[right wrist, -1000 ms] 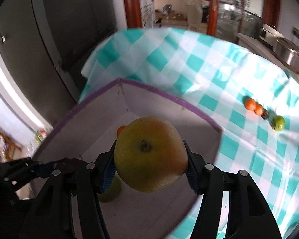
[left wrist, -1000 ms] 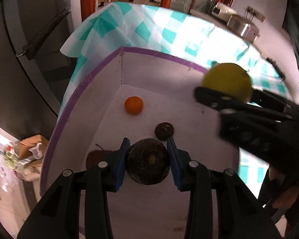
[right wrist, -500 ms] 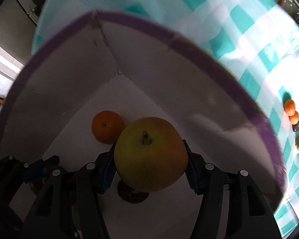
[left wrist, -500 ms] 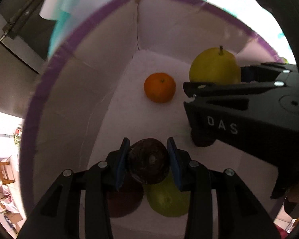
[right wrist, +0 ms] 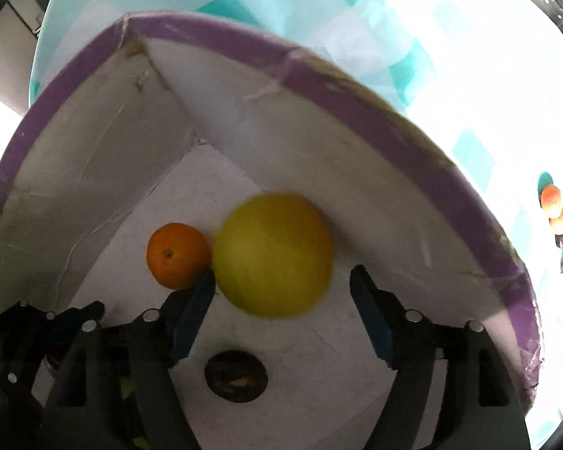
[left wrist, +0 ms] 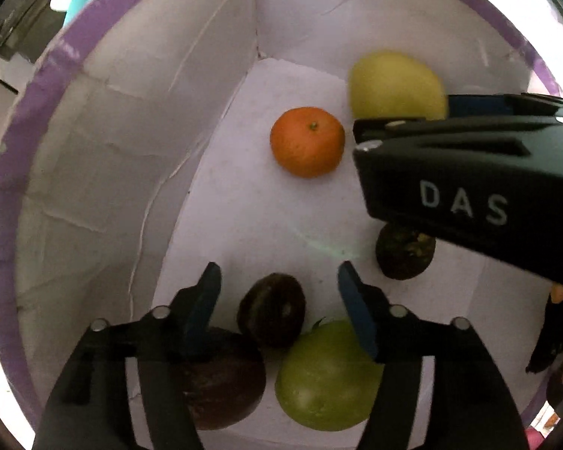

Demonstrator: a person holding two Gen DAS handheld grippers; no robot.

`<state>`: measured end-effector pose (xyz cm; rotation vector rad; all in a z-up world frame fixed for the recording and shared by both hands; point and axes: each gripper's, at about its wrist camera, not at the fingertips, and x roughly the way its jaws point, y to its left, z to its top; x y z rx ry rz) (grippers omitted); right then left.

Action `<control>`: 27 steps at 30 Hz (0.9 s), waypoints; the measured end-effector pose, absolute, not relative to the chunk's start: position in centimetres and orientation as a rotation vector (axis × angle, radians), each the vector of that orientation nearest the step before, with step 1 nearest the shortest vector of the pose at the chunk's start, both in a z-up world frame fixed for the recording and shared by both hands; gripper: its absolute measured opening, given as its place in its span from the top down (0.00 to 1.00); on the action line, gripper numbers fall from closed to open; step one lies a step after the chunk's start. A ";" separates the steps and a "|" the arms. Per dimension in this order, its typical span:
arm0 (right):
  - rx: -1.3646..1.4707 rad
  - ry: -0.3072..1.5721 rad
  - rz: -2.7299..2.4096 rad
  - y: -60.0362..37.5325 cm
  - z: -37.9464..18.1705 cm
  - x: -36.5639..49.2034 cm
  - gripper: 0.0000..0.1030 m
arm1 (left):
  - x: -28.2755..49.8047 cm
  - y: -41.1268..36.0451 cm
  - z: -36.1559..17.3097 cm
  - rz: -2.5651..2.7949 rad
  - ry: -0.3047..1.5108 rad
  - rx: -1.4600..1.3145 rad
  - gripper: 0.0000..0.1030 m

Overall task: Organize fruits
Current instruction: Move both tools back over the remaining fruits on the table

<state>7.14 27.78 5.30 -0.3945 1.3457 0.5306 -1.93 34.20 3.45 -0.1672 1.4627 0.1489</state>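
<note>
Where the left gripper [left wrist: 277, 281] opens, fingers spread, a dark fruit [left wrist: 272, 309] lies free on the box [left wrist: 105, 157] floor. Right view: right gripper [right wrist: 281, 300] opening, yellow pear [right wrist: 272, 255] loose (blurred); teal-checked surface [right wrist: 450, 56] beyond.

In the left wrist view the right claw [left wrist: 401, 120] covers the lower part of the yellow pear [left wrist: 394, 82] and the top of a dark round fruit [left wrist: 403, 257]. In the right wrist view the pear [right wrist: 272, 255] is motion-blurred, and the small fruits [right wrist: 555, 217] at the right edge are too tiny to identify.
</note>
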 end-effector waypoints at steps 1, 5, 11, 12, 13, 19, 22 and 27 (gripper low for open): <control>-0.387 1.345 0.537 27.7 5.4 7.1 0.28 | -2.0 34.1 3.6 0.150 1.456 -0.164 0.30; -0.350 1.304 0.558 26.8 6.7 7.1 0.21 | -2.6 33.9 4.8 0.162 1.417 -0.155 0.23; -0.241 1.189 0.549 23.9 11.1 5.6 0.16 | -5.5 33.1 8.2 0.153 1.313 -0.126 0.15; -0.212 1.165 0.537 22.8 12.1 5.0 0.16 | -6.1 33.0 8.8 0.159 1.292 -0.117 0.12; -0.190 1.153 0.530 22.2 12.6 4.5 0.16 | -6.7 32.8 9.3 0.166 1.275 -0.108 0.11; 0.021 0.994 0.458 15.5 16.3 -1.3 0.15 | -10.9 32.6 11.8 0.201 1.134 -0.094 0.07; 0.103 0.895 0.431 11.2 18.1 -5.5 0.15 | -12.8 30.5 14.1 0.189 1.040 -0.098 0.04; 0.182 0.820 0.357 5.8 20.3 -7.8 0.15 | -14.8 27.3 16.9 0.165 0.939 -0.067 0.02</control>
